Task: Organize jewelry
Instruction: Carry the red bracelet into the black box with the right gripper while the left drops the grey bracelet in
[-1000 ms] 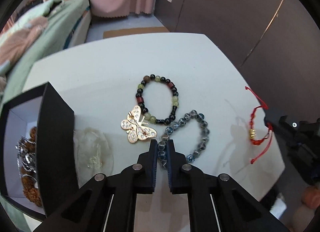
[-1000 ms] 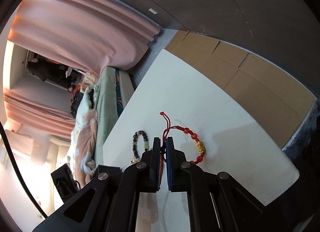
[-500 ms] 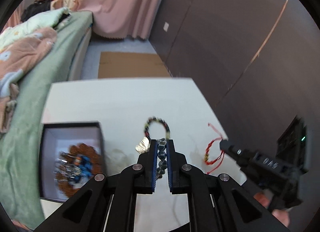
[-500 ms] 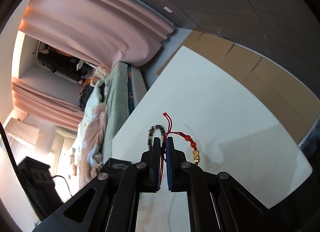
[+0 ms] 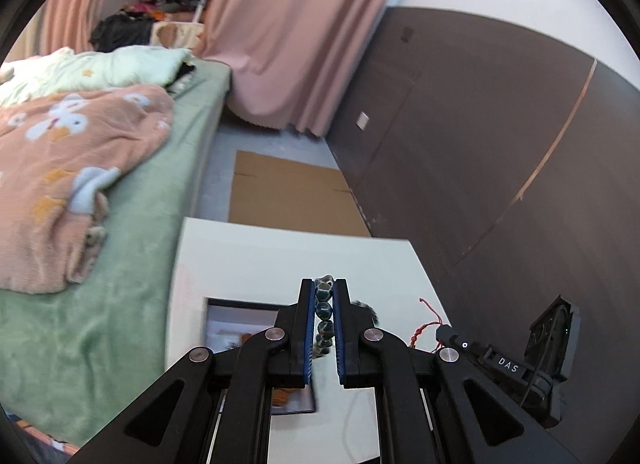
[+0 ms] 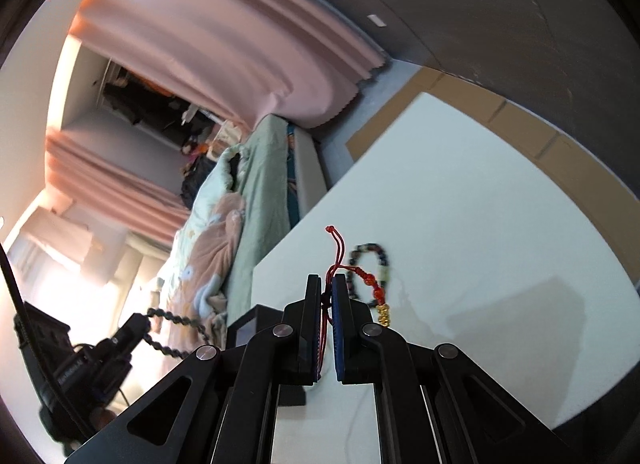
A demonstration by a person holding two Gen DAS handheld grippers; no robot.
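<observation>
My left gripper (image 5: 324,284) is shut on the grey-blue bead bracelet (image 5: 323,310) and holds it high above the white table (image 5: 260,260); the bracelet also shows dangling from it in the right wrist view (image 6: 172,320). The black jewelry box (image 5: 240,316) lies below, mostly hidden by the fingers. My right gripper (image 6: 327,280) is shut on the red cord bracelet (image 6: 374,292) with a gold charm, held above the table (image 6: 460,204). The dark mixed-bead bracelet (image 6: 370,254) lies on the table behind it.
A bed with green and pink blankets (image 5: 80,152) runs along the table's left side. A dark wall (image 5: 480,144), pink curtains (image 5: 280,36) and flat cardboard on the floor (image 5: 288,196) lie beyond the table's far edge.
Both grippers have risen and tilted up. The left lifted the grey-blue bracelet off the table, above the box. The right raised the red cord bracelet.
</observation>
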